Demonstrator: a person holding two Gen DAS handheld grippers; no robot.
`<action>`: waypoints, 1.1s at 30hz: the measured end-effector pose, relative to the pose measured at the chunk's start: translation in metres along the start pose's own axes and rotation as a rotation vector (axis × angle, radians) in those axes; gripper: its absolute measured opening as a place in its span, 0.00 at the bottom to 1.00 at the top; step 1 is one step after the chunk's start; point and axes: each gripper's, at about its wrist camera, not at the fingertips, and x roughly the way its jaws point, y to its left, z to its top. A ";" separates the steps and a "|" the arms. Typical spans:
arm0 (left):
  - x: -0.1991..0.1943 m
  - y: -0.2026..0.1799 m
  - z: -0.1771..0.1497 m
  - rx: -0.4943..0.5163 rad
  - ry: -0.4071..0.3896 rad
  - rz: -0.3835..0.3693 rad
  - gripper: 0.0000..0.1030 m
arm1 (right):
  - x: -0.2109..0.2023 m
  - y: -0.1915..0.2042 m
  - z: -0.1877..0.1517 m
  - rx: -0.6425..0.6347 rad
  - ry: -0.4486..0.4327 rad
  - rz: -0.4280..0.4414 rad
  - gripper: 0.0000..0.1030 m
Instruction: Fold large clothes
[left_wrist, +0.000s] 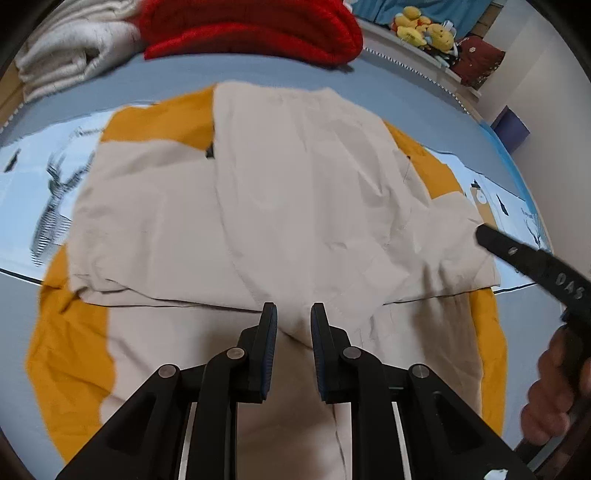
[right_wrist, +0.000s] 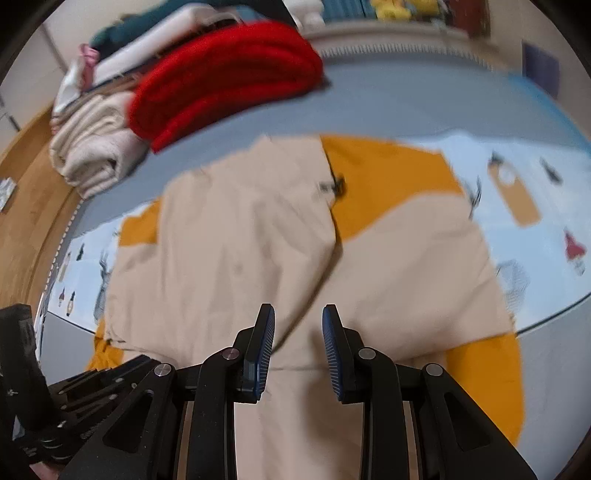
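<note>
The beige-and-mustard garment (left_wrist: 295, 192) lies spread across the middle of the bed (left_wrist: 424, 96), on a pale blue printed sheet (left_wrist: 33, 192) that runs as a band from the left edge to the right edge. On my far left, toward the back left corner of the bed, I see a folded cream blanket (left_wrist: 70, 48), and just right of it a folded red knit (left_wrist: 251, 29), touching it. Below those, the garment's left flap lies flat, with mustard sleeve fabric showing at its outer edge. A beige panel is folded over the middle, its lower edge just ahead of my left gripper (left_wrist: 293, 325), whose jaws stand apart with nothing between them, above the cloth. Right of that, my right gripper (left_wrist: 487, 236) appears as a dark finger with its tip at the garment's right edge; from its own camera the right gripper (right_wrist: 298, 328) is spread too, holding nothing, over the beige fabric. At the far right, beyond the back edge of the bed, yellow plush toys (left_wrist: 424, 27) sit on a ledge.
</note>
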 end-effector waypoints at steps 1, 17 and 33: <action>-0.005 0.002 0.000 -0.005 -0.010 -0.003 0.16 | -0.010 0.004 0.000 -0.019 -0.034 -0.002 0.28; -0.094 0.101 -0.035 -0.108 -0.176 -0.016 0.11 | -0.120 -0.021 -0.027 -0.026 -0.284 -0.043 0.26; -0.202 0.138 -0.072 0.094 -0.289 0.036 0.05 | -0.248 -0.044 0.000 -0.120 -0.438 -0.005 0.06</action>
